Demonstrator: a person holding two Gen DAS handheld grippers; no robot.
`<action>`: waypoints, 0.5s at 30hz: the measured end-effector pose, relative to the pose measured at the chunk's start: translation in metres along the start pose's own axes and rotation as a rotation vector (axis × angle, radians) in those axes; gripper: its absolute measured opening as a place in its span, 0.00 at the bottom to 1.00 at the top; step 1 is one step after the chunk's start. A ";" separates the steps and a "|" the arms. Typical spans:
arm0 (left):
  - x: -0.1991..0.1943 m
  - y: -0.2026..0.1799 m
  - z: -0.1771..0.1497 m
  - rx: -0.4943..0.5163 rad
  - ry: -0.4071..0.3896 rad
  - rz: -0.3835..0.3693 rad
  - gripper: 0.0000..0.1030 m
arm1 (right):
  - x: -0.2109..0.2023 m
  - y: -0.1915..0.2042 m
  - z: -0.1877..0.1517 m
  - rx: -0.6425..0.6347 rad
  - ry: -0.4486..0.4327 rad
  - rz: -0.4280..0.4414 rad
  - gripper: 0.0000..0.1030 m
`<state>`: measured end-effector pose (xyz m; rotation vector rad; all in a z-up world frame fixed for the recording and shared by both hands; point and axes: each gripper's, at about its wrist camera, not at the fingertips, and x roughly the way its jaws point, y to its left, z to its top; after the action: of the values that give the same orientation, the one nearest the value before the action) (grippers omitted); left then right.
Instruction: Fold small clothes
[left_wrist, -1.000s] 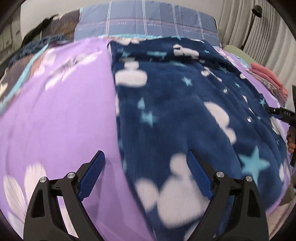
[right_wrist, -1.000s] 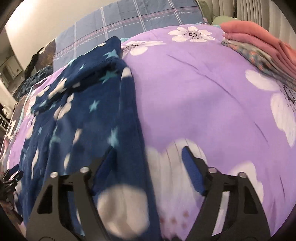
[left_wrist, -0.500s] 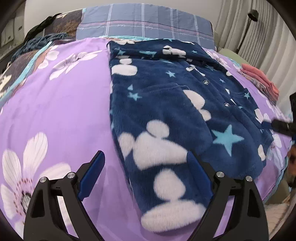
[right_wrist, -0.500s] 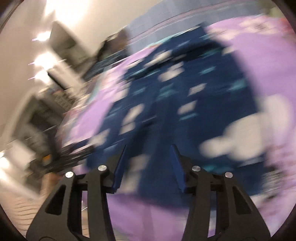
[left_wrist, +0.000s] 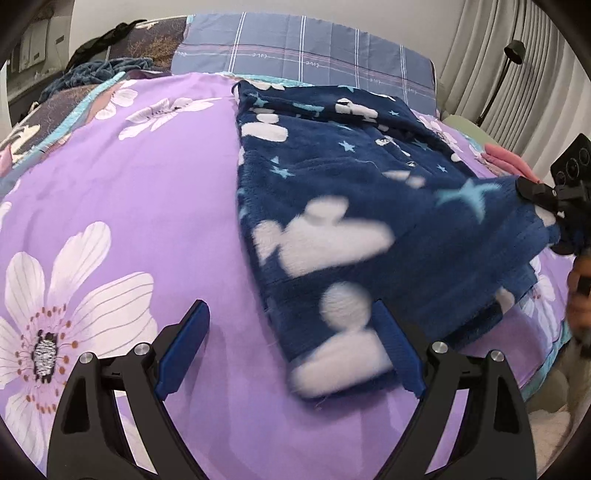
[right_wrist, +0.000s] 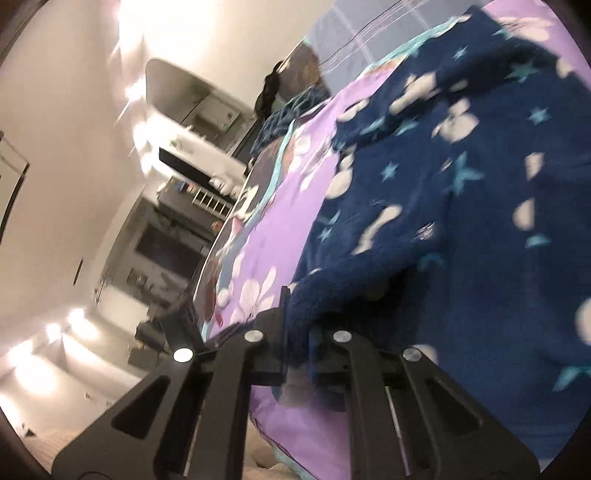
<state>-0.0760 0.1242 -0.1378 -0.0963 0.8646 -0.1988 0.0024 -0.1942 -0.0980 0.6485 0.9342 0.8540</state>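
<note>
pajama top (left_wrist: 369, 206): spread on purple bedsheet (left_wrist: 129, 177), ahead-right of left gripper (left_wrist: 291, 354)
left gripper: jaws apart, empty, hem corner lies between them, ready to pinch
right gripper (right_wrist: 297, 332): clamped on top's edge, lifting it for the fold

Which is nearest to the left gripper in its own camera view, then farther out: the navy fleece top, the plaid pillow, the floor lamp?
From the left gripper:
1. Navy fleece top, hem by the right finger.
2. Plaid pillow, at the bed's far end.
3. Floor lamp, beyond it, upper right by the curtain.
</note>
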 end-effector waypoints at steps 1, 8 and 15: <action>0.000 0.000 -0.001 0.009 0.001 0.005 0.87 | -0.005 -0.004 -0.003 0.003 0.001 -0.035 0.07; 0.005 0.005 -0.004 0.001 0.025 -0.029 0.87 | -0.016 -0.036 -0.044 0.034 0.055 -0.261 0.22; 0.002 0.000 -0.008 0.011 0.047 -0.142 0.87 | -0.087 -0.035 -0.041 -0.003 -0.156 -0.417 0.46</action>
<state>-0.0807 0.1235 -0.1443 -0.1436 0.9043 -0.3401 -0.0506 -0.2809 -0.1078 0.4854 0.8848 0.4273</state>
